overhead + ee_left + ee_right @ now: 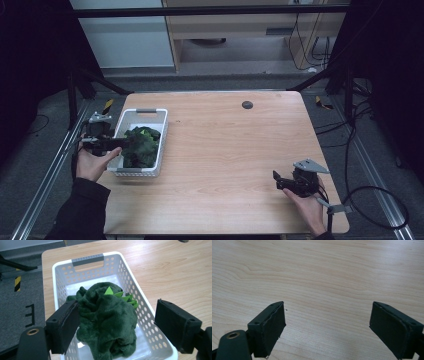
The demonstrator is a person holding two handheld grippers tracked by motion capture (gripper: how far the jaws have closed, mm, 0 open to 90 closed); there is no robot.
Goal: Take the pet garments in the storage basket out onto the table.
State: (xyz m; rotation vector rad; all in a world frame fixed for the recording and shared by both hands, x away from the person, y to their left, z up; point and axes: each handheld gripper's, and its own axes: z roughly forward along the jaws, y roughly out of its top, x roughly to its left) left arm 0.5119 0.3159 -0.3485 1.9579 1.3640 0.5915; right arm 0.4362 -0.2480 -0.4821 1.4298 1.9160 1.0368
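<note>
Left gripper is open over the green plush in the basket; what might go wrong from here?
1. The left gripper has one jaw against the green plush toy and the other out past the white basket wall; closing may pinch the wall.
2. The soft fabric may bunch and slip.

Left gripper (117,325) jaws wide apart over the white basket (62,275), green plush toy (107,317) bunched between them, six o'clock.

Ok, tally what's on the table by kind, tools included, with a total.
White perforated basket: 1
Dark green plush toy, lying in the basket: 1
Handheld tools: 2, the left tool open over the plush toy, the right tool open above bare wood
Small dark round disc on the table: 1
Total: 5
</note>
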